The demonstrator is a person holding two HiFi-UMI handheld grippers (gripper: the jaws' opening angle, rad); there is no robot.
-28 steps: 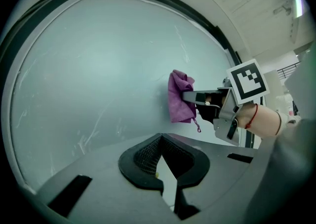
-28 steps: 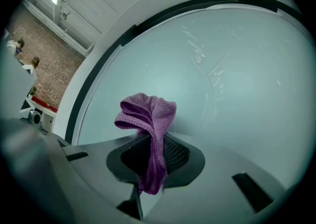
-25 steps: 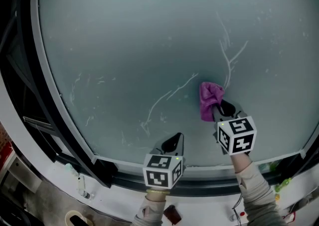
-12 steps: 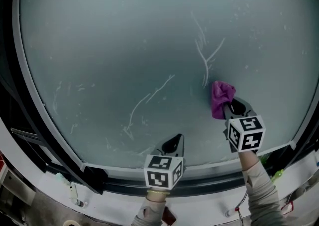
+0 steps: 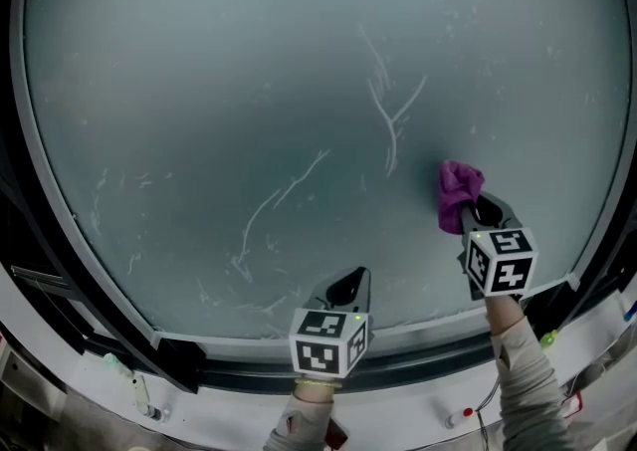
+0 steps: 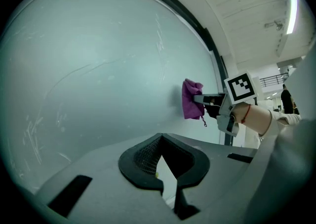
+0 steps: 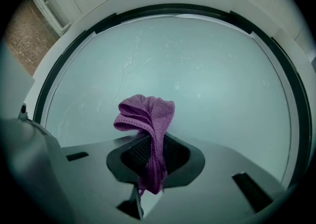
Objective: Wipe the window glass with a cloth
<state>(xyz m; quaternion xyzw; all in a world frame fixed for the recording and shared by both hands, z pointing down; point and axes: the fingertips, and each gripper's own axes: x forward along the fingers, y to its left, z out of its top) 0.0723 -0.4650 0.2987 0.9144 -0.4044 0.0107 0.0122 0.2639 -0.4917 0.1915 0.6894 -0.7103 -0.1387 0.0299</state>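
One cloth (image 7: 148,114), clamped in right claw (image 7: 152,155)

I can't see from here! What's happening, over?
Right gripper shut on purple cloth, at the glass. Left gripper shut, empty. White streaks left of cloth.

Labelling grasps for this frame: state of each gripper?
Left gripper: shut, nothing between its jaws.
Right gripper: shut on the purple cloth.

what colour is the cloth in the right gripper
The cloth is purple; right gripper view.
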